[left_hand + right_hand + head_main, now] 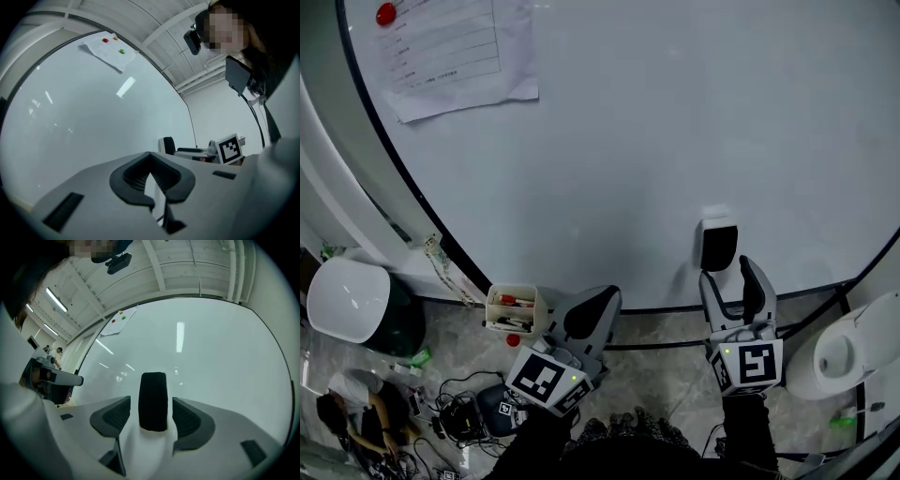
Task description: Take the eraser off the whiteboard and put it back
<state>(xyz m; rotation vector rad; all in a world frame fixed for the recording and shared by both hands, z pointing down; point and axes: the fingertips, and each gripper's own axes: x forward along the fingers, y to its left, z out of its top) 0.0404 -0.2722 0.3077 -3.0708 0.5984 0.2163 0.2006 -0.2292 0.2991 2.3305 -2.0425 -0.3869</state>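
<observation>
The black eraser (pixel 718 244) with a white back sticks upright low on the whiteboard (pixel 675 122). My right gripper (pixel 729 274) is just below it, open, its fingertips reaching up toward the eraser's lower end. In the right gripper view the eraser (pixel 153 401) stands between the two pads of the right gripper (pixel 152 417) with a gap on each side. My left gripper (pixel 593 311) is lower left of the eraser, shut and empty, away from the board. Its pads meet in the left gripper view (pixel 150 177), where the eraser (pixel 167 145) shows further along the board.
A sheet of paper (pixel 455 52) hangs at the board's top left under a red magnet (pixel 385 13). Below the board's edge are a small box of markers (pixel 514 309), a white bin (pixel 352 298), cables (pixel 459 412) on the floor and a white round object (pixel 853 352) at right.
</observation>
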